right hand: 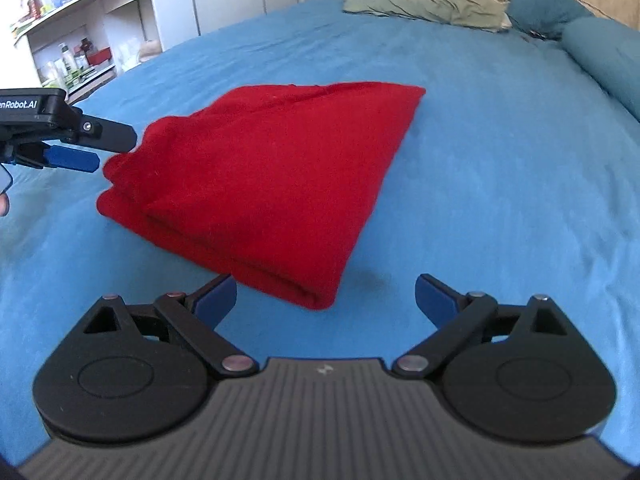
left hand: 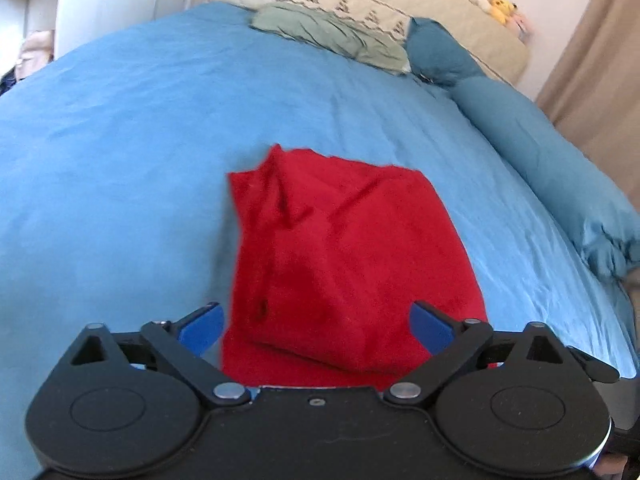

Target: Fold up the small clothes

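Note:
A red garment [left hand: 344, 256] lies folded into a thick bundle on the blue bed sheet [left hand: 120, 160]; it also shows in the right wrist view [right hand: 264, 184]. My left gripper [left hand: 316, 322] is open, its blue fingers either side of the bundle's near edge, empty. It also shows from the side in the right wrist view [right hand: 108, 148], at the bundle's left end. My right gripper [right hand: 326, 298] is open and empty, just short of the bundle's near corner.
A green pillow [right hand: 424, 6] and blue pillows [right hand: 552, 0] lie at the head of the bed. A rolled blue duvet [left hand: 560, 168] runs along the right side. White shelves [right hand: 80, 40] with bottles stand to the left of the bed.

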Demonstrator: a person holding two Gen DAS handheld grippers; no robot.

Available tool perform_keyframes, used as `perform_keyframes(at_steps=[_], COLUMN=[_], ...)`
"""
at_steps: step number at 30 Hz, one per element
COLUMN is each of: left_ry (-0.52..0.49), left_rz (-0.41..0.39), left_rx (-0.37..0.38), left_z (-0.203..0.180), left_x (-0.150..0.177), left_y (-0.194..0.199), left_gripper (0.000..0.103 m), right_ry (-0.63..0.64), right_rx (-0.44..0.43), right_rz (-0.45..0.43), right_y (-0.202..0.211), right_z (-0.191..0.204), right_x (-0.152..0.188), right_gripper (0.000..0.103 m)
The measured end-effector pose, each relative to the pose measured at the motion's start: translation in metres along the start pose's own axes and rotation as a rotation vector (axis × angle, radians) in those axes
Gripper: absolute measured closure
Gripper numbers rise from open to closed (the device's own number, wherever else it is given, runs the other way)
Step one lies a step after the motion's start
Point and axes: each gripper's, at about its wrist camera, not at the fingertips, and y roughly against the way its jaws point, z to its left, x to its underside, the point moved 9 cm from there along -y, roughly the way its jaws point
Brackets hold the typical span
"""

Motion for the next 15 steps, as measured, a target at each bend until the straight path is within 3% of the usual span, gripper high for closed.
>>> perform_keyframes(at_steps=[6, 9, 11, 14, 15], left_ry=[-0.009, 0.003, 0.019, 0.027, 0.021], left_rz=[0.024, 0.026, 0.034, 0.017, 0.005], left_rx=[-0.065, -0.079, -0.080, -0.089, -0.092], left_z=[-0.002, 0.004, 0.007, 0.007, 0.005], left_x=[0.004, 0.005, 0.007, 0.006, 0.004], left_y=[-0.018, -0.021, -0.023, -0.020, -0.017], left_gripper=[0.028, 0.051, 0.076, 0.083, 0.084], right_ry=[-0.003, 0.007, 0.008, 0.004, 0.004], right_rx=[0.015, 0.026, 0.044, 0.062, 0.079], right_rz=[-0.042, -0.042, -0.040, -0.050, -0.068], right_y=[0.002, -0.003, -0.007, -0.013, -0.012], right_z=[0.003, 0.002, -0.001, -0.005, -0.007], right_x=[-0.004, -0.004, -0.003, -0.003, -0.005], right_gripper=[0.000, 0.000, 0.000, 0.002, 0.009])
